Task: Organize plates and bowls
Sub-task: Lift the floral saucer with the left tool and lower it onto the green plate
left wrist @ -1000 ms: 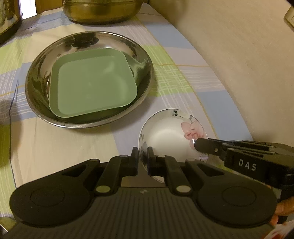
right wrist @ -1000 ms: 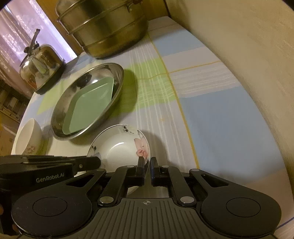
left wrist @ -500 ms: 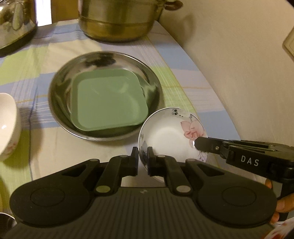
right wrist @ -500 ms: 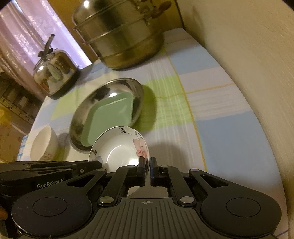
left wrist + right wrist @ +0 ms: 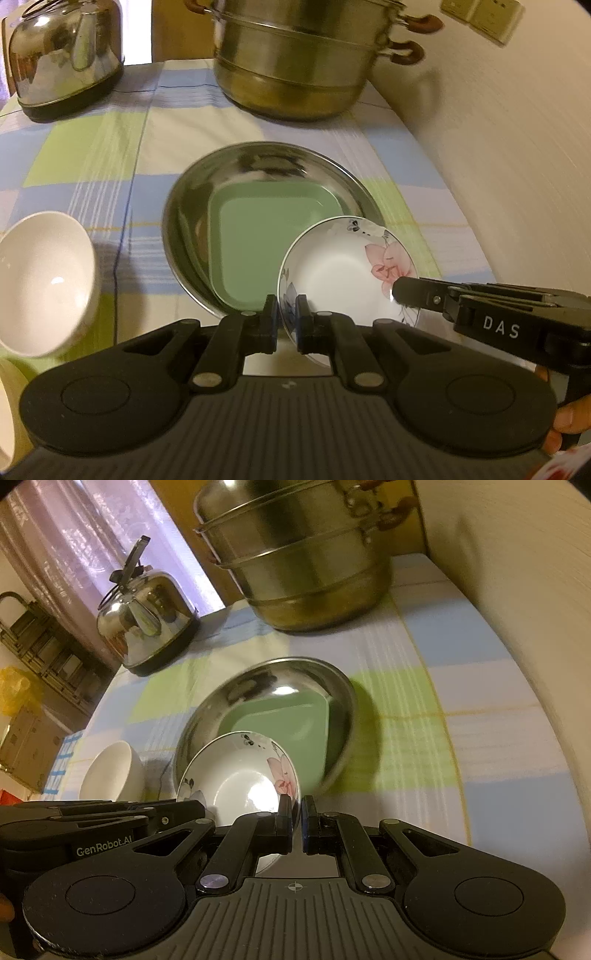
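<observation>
- Checked cloth (image 5: 92, 155) covers the table beside a pale wall; a kettle (image 5: 62, 55) and steamer pot (image 5: 306, 55) stand at the back.
- Steel plate (image 5: 192, 229) lies mid-table with a green dish (image 5: 255, 240) inside it.
- White bowl (image 5: 40, 280) stands left of the plate, apart from it.
- Floral bowl (image 5: 343, 273) is held tilted over the plate's near edge.
- Left gripper (image 5: 286, 321) is clamped on the floral bowl's near-left rim.
- Right gripper (image 5: 297, 823) is clamped on its right rim, by the pink flower.

Cream wall (image 5: 498, 155), lilac curtain (image 5: 110, 535), checked tablecloth (image 5: 92, 147)
</observation>
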Demonstrator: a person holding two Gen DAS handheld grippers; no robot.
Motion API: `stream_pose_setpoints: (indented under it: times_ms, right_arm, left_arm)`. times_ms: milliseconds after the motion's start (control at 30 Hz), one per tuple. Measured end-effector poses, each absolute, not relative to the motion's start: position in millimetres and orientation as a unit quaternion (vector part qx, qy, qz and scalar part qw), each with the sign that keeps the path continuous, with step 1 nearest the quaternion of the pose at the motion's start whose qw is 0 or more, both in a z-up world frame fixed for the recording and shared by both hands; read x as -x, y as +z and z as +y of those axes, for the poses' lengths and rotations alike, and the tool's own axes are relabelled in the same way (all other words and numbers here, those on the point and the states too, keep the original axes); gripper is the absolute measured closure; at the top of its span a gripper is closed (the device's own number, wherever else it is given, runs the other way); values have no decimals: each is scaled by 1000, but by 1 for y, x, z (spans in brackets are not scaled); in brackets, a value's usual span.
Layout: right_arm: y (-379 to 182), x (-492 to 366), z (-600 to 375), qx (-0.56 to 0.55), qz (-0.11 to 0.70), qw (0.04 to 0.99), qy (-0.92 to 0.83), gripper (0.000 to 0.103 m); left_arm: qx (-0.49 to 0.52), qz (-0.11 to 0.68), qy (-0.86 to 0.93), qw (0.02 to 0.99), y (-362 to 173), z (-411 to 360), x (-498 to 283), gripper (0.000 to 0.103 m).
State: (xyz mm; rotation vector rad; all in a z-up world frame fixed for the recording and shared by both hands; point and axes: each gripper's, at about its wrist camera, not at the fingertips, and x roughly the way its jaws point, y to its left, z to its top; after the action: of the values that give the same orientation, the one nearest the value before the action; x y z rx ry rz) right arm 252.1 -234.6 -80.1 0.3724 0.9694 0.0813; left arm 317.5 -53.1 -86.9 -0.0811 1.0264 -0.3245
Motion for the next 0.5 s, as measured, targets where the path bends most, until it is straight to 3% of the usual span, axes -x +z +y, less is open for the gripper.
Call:
stream_pose_setpoints:
  times_ms: [500]
  right_arm:
    - [-105,-315,-231,-169,479,861,34,98]
  left_arm:
    - [53,503,-132,853,-112,-42,-373,95]
